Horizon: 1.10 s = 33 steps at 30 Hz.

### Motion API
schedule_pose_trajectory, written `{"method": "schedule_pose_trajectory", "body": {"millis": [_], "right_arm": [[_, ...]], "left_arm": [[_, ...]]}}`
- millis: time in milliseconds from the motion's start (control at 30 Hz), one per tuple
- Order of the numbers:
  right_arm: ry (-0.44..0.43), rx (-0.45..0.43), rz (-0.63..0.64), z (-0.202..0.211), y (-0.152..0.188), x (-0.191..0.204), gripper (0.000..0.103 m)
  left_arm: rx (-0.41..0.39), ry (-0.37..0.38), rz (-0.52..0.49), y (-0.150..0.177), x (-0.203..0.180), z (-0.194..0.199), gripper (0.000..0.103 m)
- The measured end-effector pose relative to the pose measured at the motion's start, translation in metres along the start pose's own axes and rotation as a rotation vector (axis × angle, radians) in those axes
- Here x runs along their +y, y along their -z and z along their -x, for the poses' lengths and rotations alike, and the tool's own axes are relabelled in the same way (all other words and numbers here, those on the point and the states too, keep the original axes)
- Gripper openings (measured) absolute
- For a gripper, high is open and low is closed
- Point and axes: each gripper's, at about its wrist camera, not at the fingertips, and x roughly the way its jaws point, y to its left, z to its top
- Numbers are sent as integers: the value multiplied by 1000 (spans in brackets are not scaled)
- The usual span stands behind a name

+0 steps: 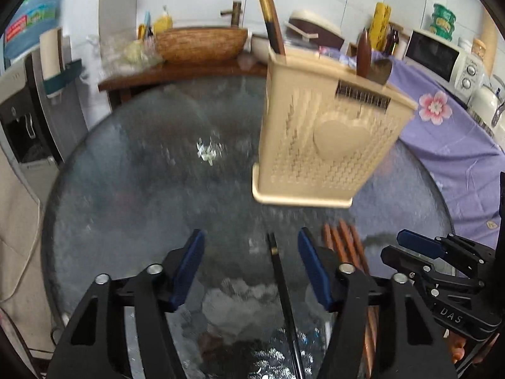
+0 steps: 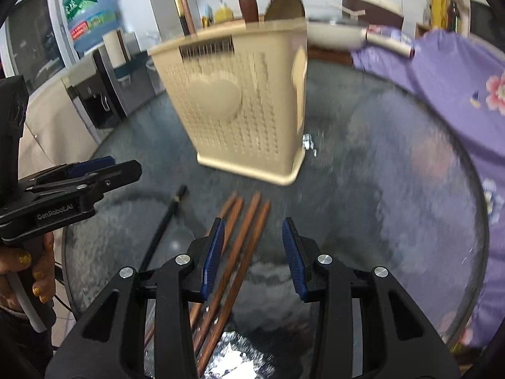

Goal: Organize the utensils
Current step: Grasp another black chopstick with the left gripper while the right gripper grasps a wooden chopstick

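Round glass bench (image 1: pixel 126 208) carries a cream holder (image 1: pixel 328 132) standing upright, some utensils already in it, so what lies flat is what remains. Your left tool (image 1: pixel 249 271) hangs released astride the black chopstick (image 1: pixel 281 287) — nothing pinched. Your right tool (image 2: pixel 253 254) hangs likewise unclenched over the brown chopsticks (image 2: pixel 240 252), side by side just before the holder.
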Motion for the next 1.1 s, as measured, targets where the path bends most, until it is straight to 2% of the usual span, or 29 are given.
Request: {"method": "schedule_pose_trajectory", "body": {"millis": [133,400,533,1100], "right_arm": [[20,40,1,-9,10,6,31],[50,69,3,-15,13,10,23],[57,84,5,-19,12,13,21],[99,116,13,-35,3,15,15]], "left_arm": [[38,-5,-18,9,-4,-13,49],[47,12,-36,19,-10,-11,42],[51,22,-43,24,-12,-9,41],[88,-23,-59,20,-15,-30,38]]}}
